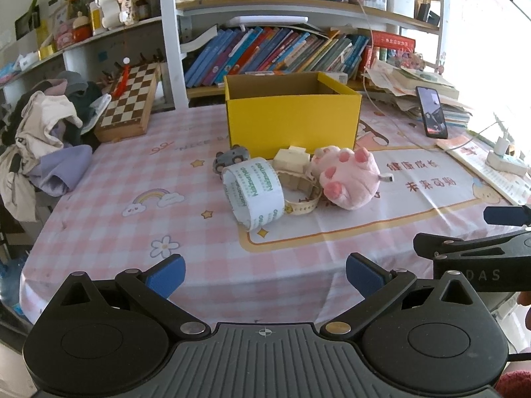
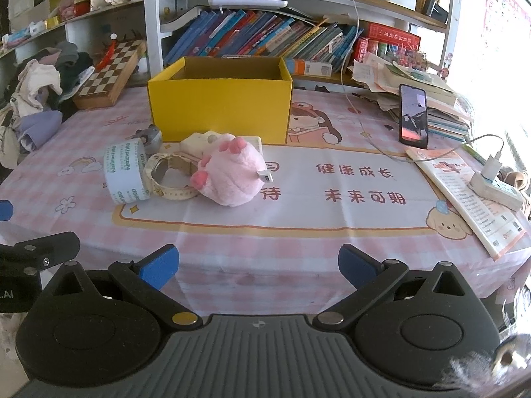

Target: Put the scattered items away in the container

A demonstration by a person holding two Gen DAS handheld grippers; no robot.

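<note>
An open yellow box (image 1: 292, 117) (image 2: 220, 106) stands at the back of the table. In front of it lie a pink plush paw (image 1: 348, 175) (image 2: 232, 174), a white tape roll with green print (image 1: 254, 192) (image 2: 124, 172), a cream tape ring (image 1: 303, 195) (image 2: 172, 179), a cream block (image 1: 292, 161) (image 2: 199, 141) and a small grey toy (image 1: 230, 159) (image 2: 149, 136). My left gripper (image 1: 265, 275) is open and empty, near the front edge. My right gripper (image 2: 259, 265) is open and empty, also near the front edge; it shows at the right of the left wrist view (image 1: 478, 252).
A chessboard (image 1: 131, 99) and a pile of clothes (image 1: 49, 132) are at the left. A phone (image 2: 413, 116), stacked papers (image 2: 415, 83), a booklet (image 2: 464, 195) and a power strip (image 2: 497, 189) are at the right. Bookshelves (image 1: 272, 53) stand behind the table.
</note>
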